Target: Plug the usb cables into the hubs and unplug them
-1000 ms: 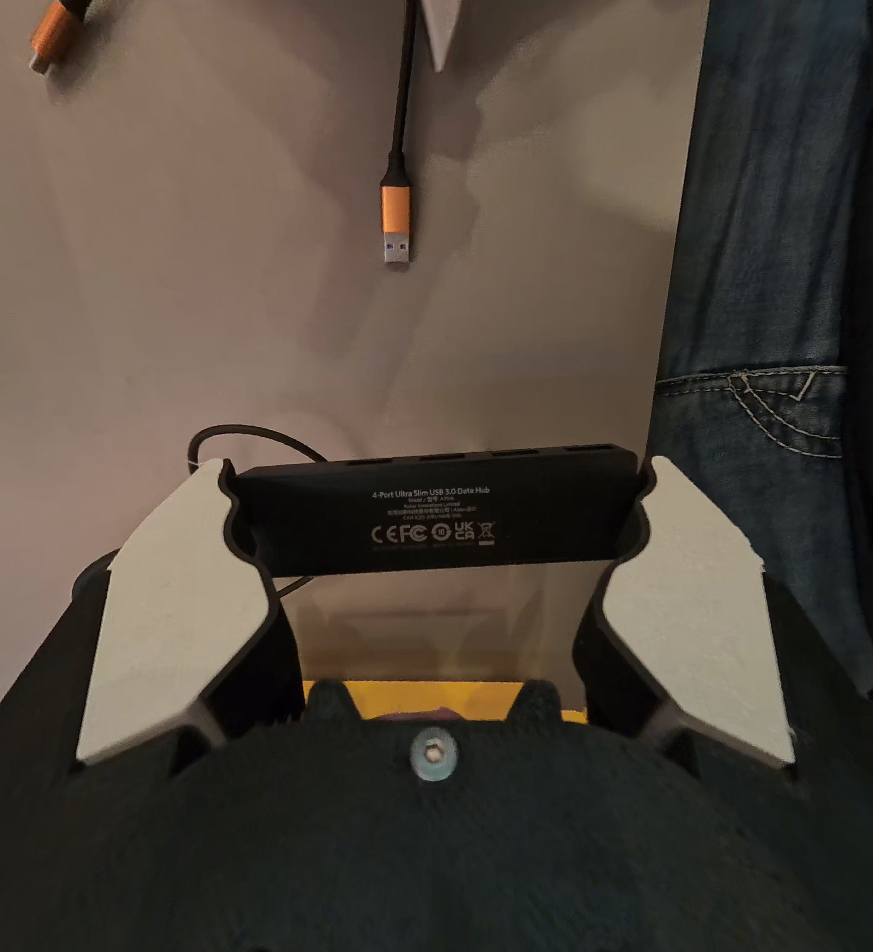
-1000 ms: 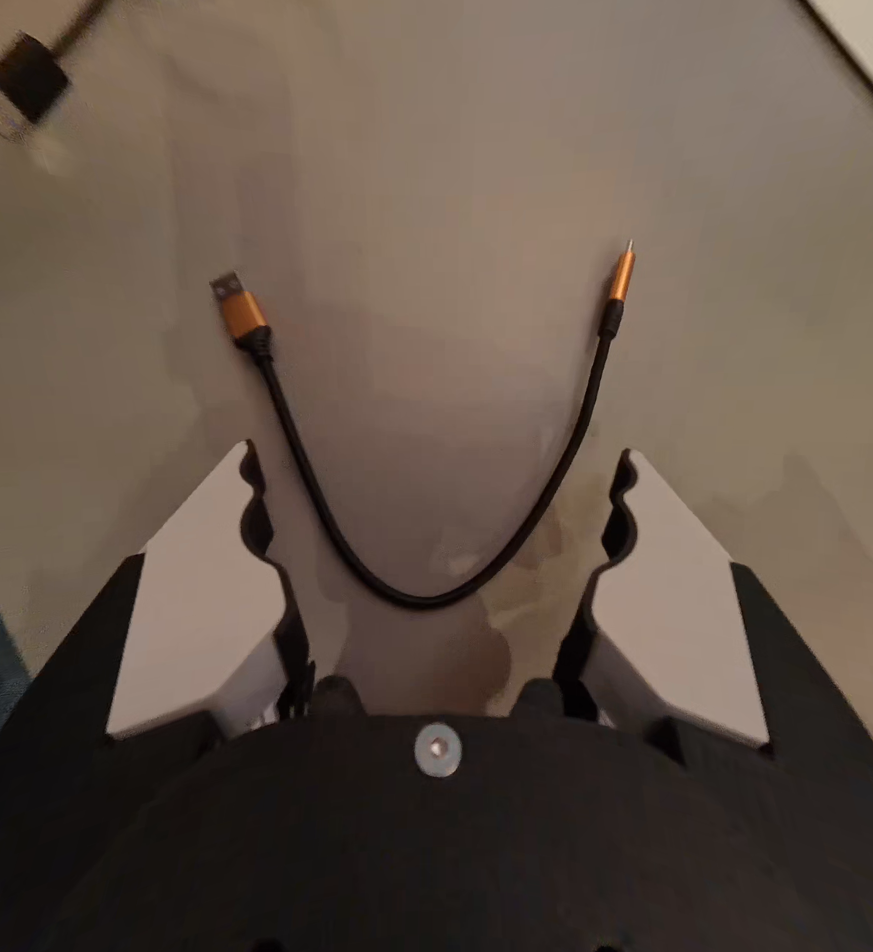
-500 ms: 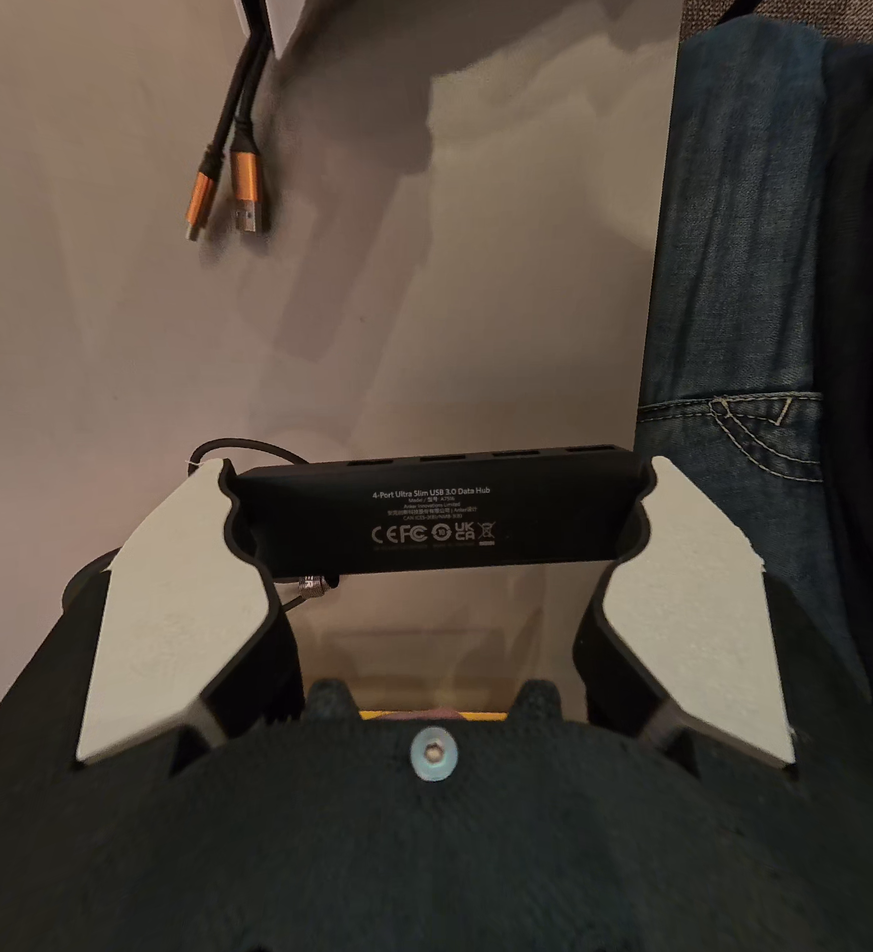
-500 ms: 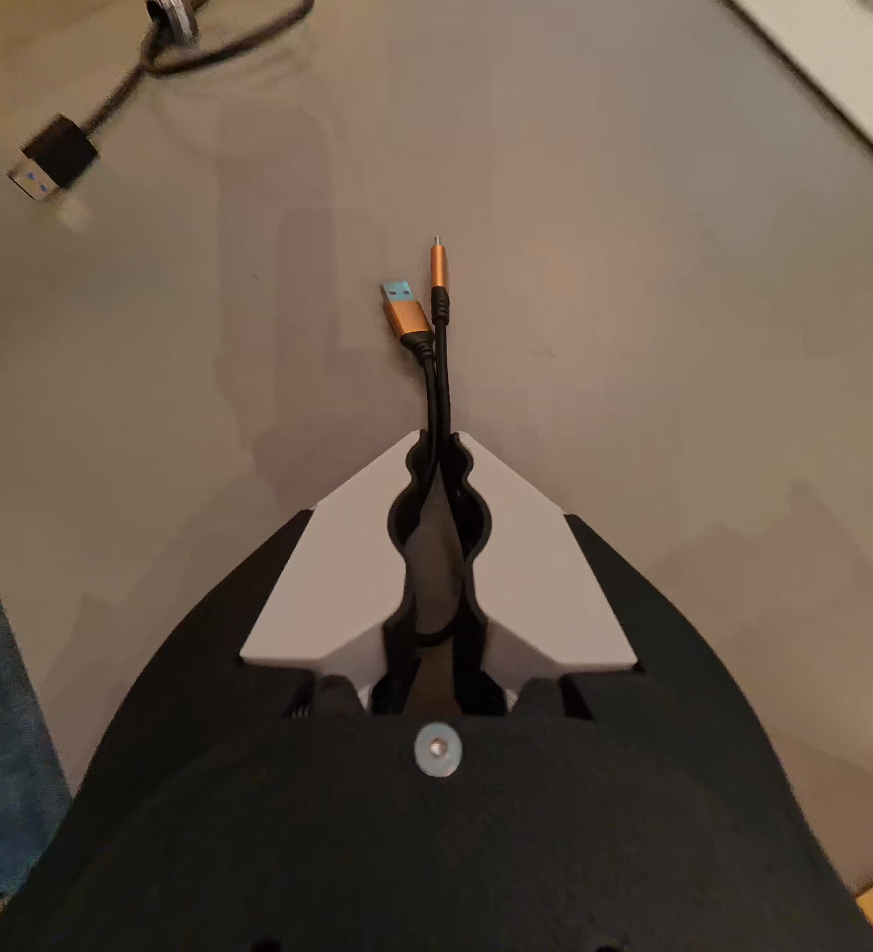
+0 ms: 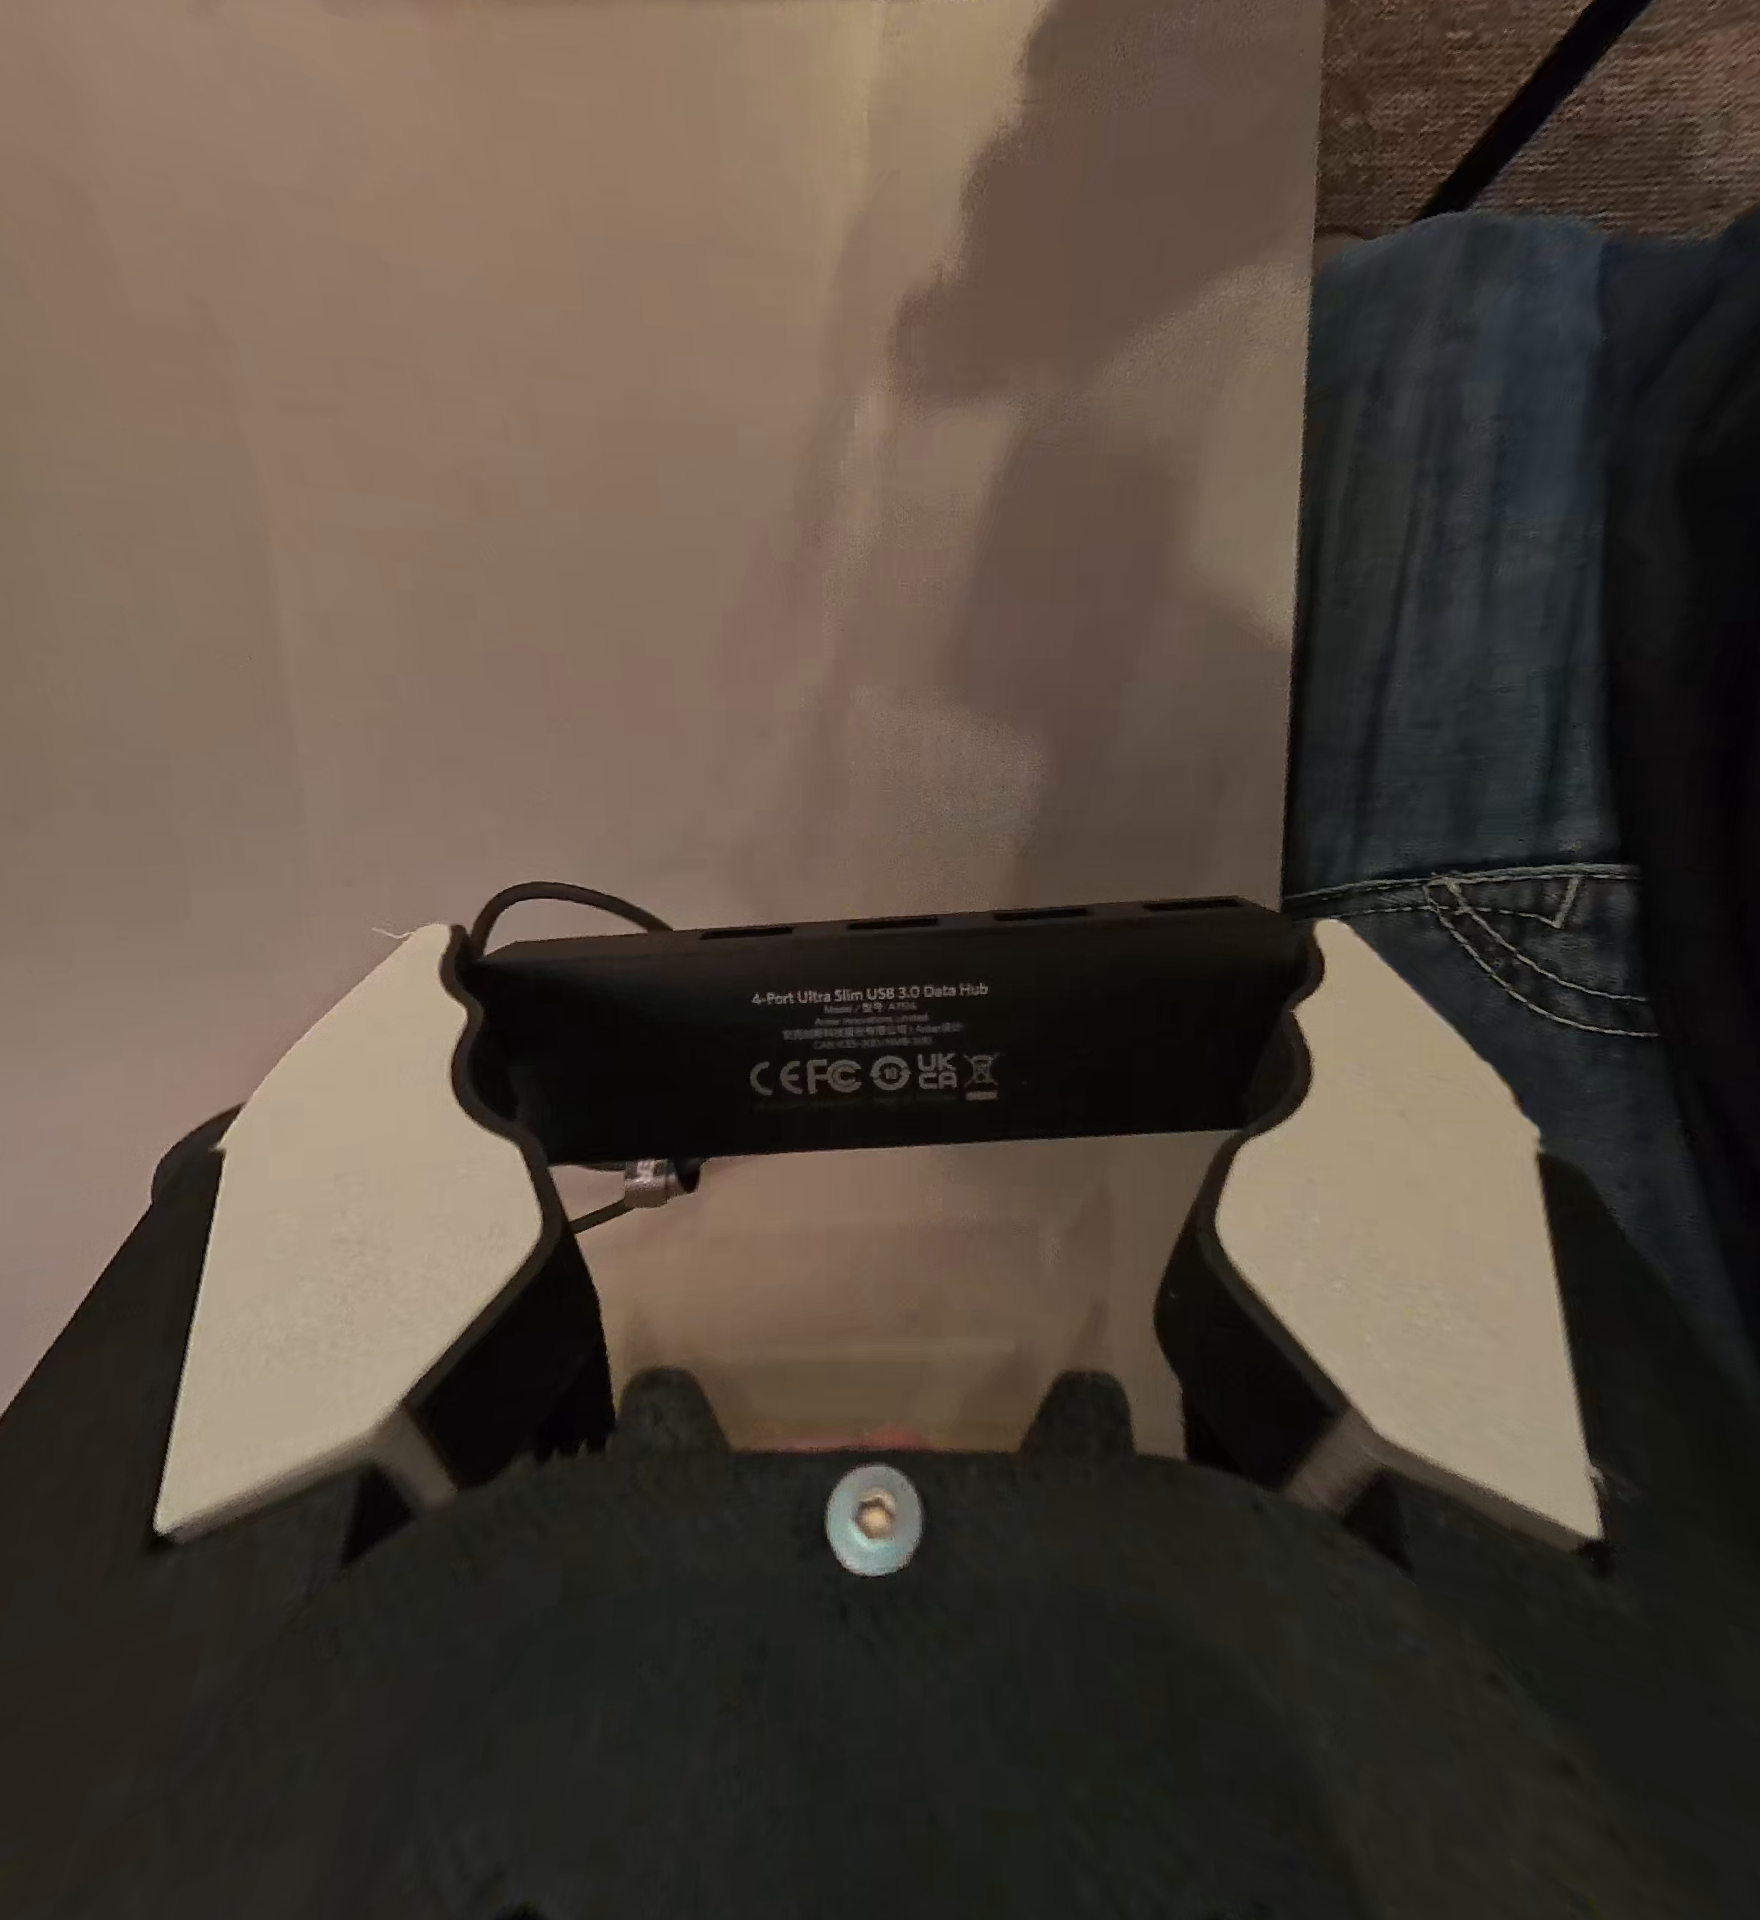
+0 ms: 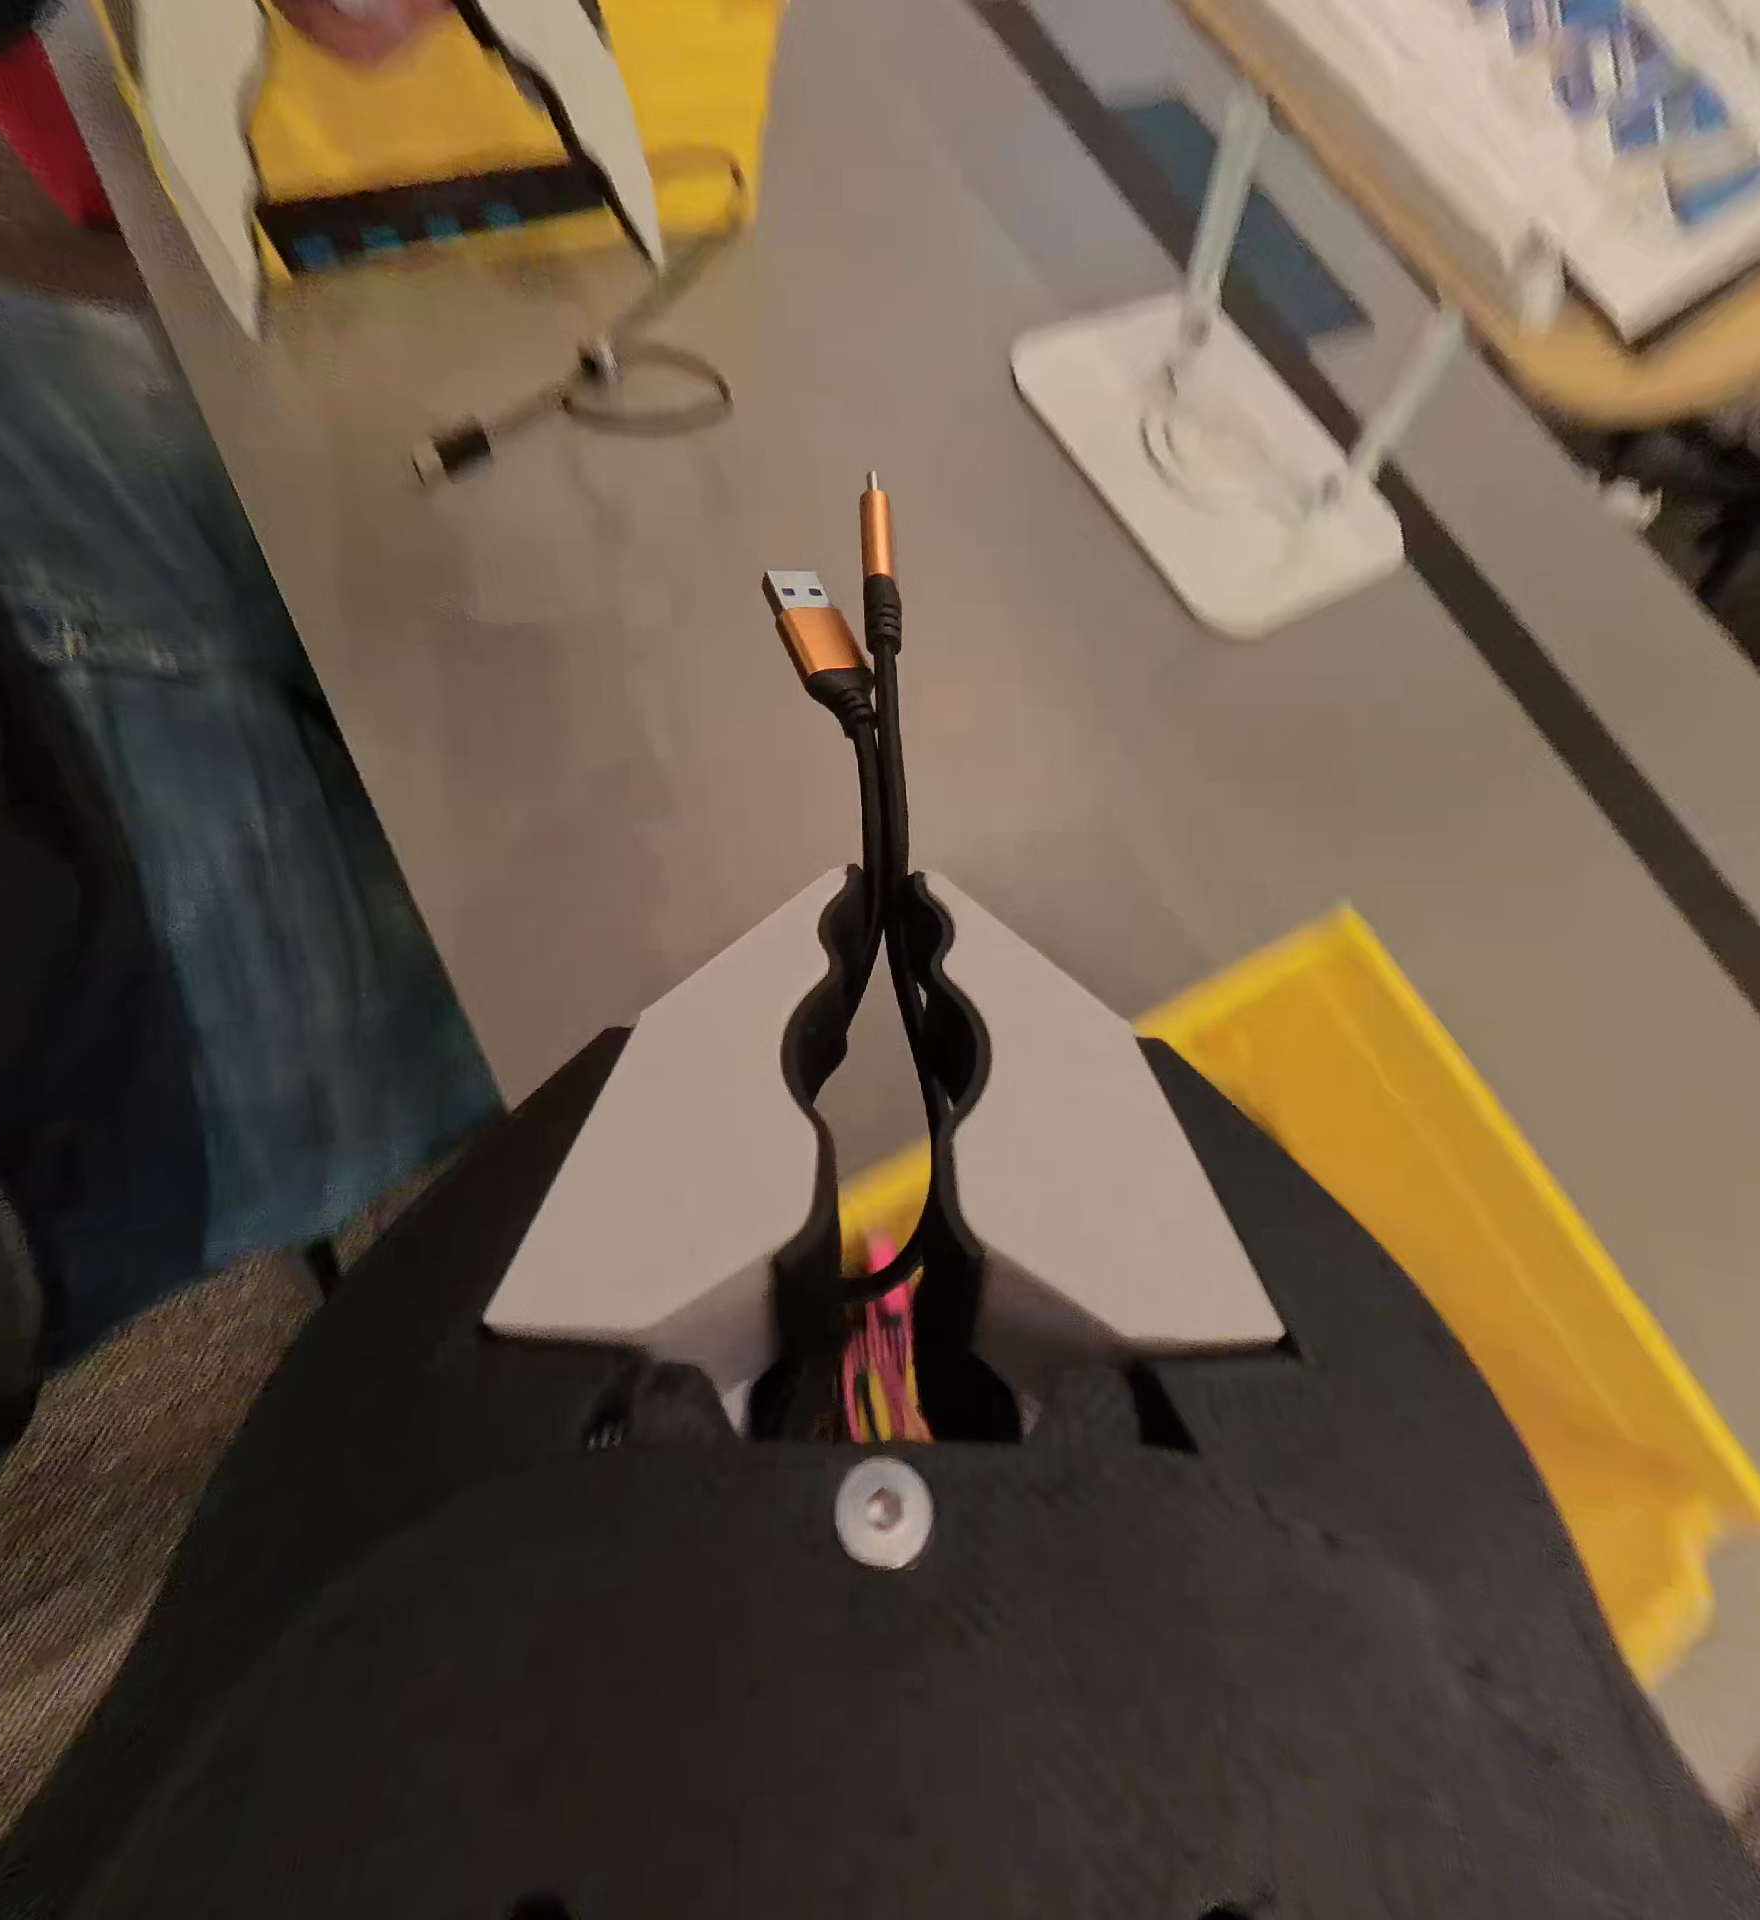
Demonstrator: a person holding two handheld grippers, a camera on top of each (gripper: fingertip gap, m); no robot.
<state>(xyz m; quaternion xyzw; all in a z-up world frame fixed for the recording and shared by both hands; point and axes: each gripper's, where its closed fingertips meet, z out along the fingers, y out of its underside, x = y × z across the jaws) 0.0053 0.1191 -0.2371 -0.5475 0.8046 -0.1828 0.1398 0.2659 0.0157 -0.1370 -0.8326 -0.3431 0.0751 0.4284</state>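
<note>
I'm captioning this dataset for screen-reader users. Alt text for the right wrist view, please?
The right gripper is shut on a doubled black cable, its two orange plugs pointing forward over a grey table. Farther off, blurred, the left gripper holds a black hub.

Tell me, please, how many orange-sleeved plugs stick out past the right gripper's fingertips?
2. The wide flat plug is on the left and the slim plug just to its right, both ends of the black cable clamped in the right gripper.
</note>
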